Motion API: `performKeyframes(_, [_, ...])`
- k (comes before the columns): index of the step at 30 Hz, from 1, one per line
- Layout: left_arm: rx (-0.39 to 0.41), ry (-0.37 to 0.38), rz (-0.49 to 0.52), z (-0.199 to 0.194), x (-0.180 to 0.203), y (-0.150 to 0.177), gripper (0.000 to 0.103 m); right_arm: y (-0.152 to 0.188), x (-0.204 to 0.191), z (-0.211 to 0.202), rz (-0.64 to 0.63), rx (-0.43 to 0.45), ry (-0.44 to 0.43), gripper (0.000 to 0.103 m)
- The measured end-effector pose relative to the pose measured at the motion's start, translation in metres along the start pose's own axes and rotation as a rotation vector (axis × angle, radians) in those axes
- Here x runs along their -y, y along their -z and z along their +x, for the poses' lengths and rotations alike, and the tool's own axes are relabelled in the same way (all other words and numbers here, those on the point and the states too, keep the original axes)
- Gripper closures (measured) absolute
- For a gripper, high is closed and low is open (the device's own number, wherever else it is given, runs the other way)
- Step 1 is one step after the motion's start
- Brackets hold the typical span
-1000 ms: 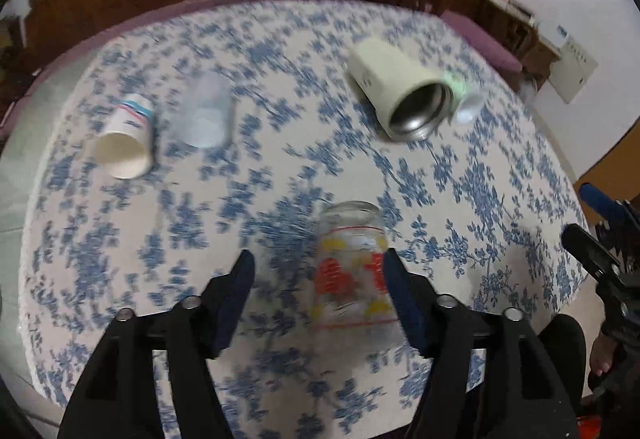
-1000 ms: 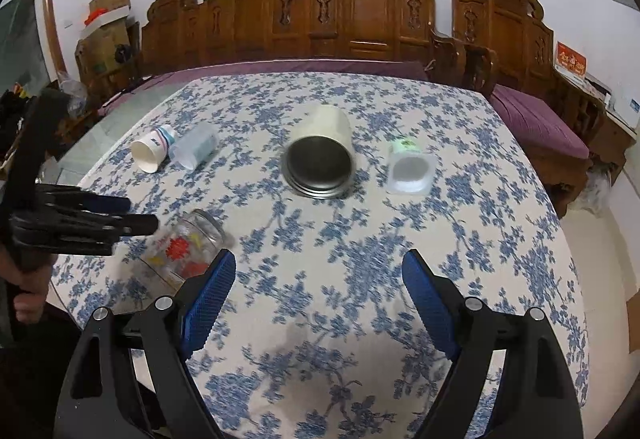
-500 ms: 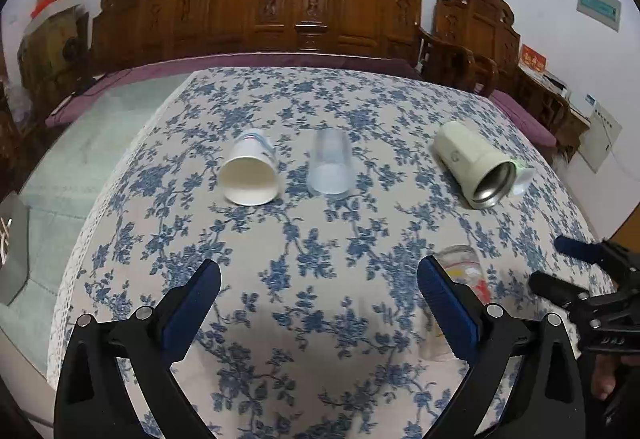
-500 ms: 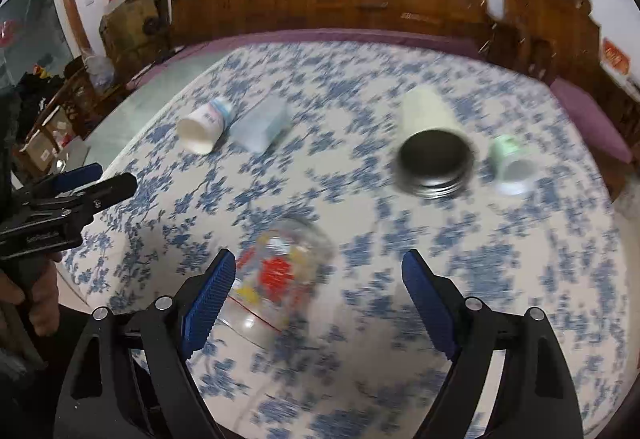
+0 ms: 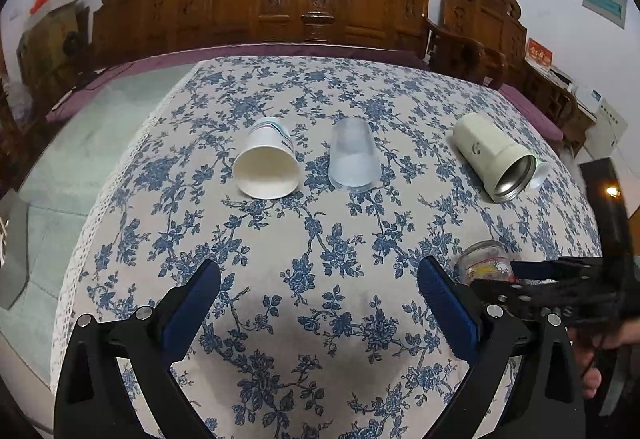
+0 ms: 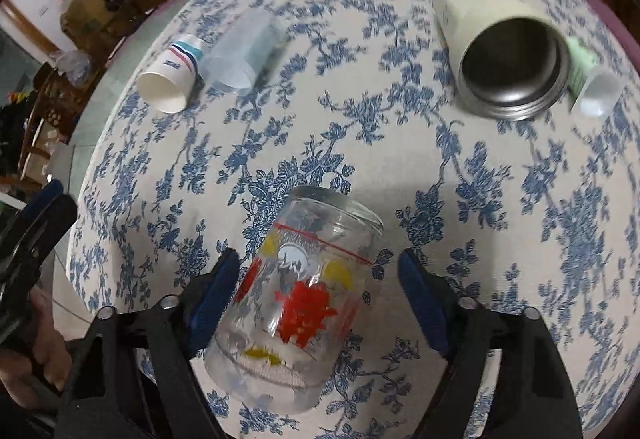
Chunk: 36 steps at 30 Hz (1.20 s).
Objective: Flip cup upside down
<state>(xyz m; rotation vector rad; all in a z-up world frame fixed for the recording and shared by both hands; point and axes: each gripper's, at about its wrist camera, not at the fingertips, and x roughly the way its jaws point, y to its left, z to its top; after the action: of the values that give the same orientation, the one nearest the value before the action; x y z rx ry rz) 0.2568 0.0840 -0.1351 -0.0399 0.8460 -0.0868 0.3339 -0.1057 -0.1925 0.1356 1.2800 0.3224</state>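
Fingers of the right gripper (image 6: pixel 320 279) stand wide open around the painted glass cup (image 6: pixel 298 299) lying on its side on the tablecloth (image 6: pixel 500 207), gripping nothing; approach step, next closing on it, while left gripper (image 5: pixel 318 295) hangs open, empty.

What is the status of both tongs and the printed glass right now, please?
Right tongs open, straddling printed glass, no grip yet. Left tongs open, empty. Glass lying on its side on the tablecloth. Nothing in the way.
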Motion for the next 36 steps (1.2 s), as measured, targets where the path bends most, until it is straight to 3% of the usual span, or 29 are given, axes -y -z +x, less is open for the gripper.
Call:
performKeyframes(7, [-0.007, 0.013, -0.005, 0.001, 0.001, -0.001, 0.008, -0.006, 0.001, 0.018, 0.068, -0.096, -0.039, 0.028])
performKeyframes(10, [-0.004, 0.018, -0.005, 0.0, 0.001, 0.0, 0.008, -0.01, 0.0, 0.019, 0.07, -0.103, -0.031, 0.028])
performKeyframes(17, [-0.001, 0.018, -0.005, 0.0, 0.001, 0.0, 0.008, -0.015, -0.002, 0.017, 0.057, -0.107, -0.001, 0.041])
performKeyframes(25, [-0.014, 0.017, -0.011, 0.002, -0.001, -0.001, 0.008, -0.004, -0.001, -0.024, -0.053, 0.035, 0.002, 0.044])
performKeyframes(29, [-0.006, 0.015, -0.006, 0.0, 0.001, -0.002, 0.008, 0.004, -0.01, -0.049, -0.155, 0.148, 0.049, 0.044])
performKeyframes(36, [-0.004, 0.015, -0.001, 0.0, 0.003, -0.001, 0.008, 0.006, -0.013, -0.059, -0.251, 0.249, 0.133, 0.045])
